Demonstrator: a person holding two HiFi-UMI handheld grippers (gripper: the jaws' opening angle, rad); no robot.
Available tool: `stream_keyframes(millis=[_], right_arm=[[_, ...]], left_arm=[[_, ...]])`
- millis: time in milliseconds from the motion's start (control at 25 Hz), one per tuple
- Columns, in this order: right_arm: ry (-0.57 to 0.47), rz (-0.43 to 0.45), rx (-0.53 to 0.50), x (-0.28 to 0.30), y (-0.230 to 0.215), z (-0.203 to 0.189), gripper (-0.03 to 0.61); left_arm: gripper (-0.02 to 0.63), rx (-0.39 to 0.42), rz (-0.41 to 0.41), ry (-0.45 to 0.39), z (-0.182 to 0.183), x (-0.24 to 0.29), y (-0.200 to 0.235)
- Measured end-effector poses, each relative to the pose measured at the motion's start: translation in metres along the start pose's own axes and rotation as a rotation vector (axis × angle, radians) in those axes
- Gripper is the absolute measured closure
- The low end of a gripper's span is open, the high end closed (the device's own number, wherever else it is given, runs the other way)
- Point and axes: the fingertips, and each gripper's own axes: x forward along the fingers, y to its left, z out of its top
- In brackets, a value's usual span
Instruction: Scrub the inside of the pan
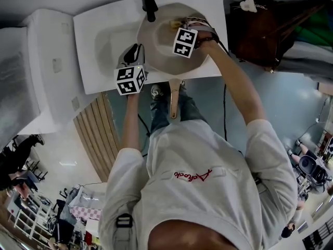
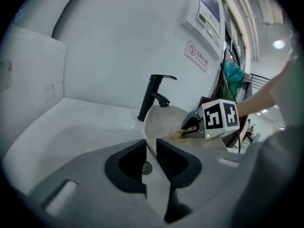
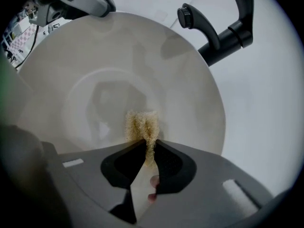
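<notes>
Pan (image 1: 162, 41): round, with a pale cream, smooth inside and a light wooden handle (image 1: 174, 101) pointing toward the person. It sits tilted in the white sink (image 1: 101, 40), just below the black tap (image 1: 149, 3). The left gripper (image 2: 151, 152) has its jaws clamped on the thin left rim of the pan. The right gripper (image 3: 150, 151) has its jaws pinched on a straw-coloured scrubber (image 3: 141, 123), and the scrubber's free end presses against the inner wall on the pan's far right side.
</notes>
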Motion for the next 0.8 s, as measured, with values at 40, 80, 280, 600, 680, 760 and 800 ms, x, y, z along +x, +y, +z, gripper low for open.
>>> stream_keyframes(millis=[40,80,280,600,680,760,800], right_arm=[[0.006,0.008,0.0,-0.001,0.003,-0.003,0.511],[0.013,0.016,-0.001,-0.001,0.006,-0.006,0.511],[0.043,0.053,-0.012,-0.005,0.024,-0.019,0.511],[0.065,0.107,0.001,-0.015,0.051,-0.03,0.511],[0.067,0.118,-0.006,-0.017,0.058,-0.031,0.511],[0.069,0.128,-0.021,-0.019,0.065,-0.031,0.511],[0.07,0.133,-0.03,-0.02,0.068,-0.031,0.511]], left_arm=[[0.546,-0.001,0.002,0.0,0.0,0.0,0.0],[0.546,-0.002,0.004,-0.001,0.0,0.0,0.0],[0.548,-0.007,0.009,-0.006,0.0,0.0,0.0],[0.548,-0.002,0.004,-0.008,0.004,0.0,-0.003],[0.548,0.0,0.006,-0.007,0.003,0.0,-0.004],[0.548,0.002,0.007,-0.007,0.003,0.0,-0.004],[0.548,0.002,0.007,-0.006,0.003,0.0,-0.003]])
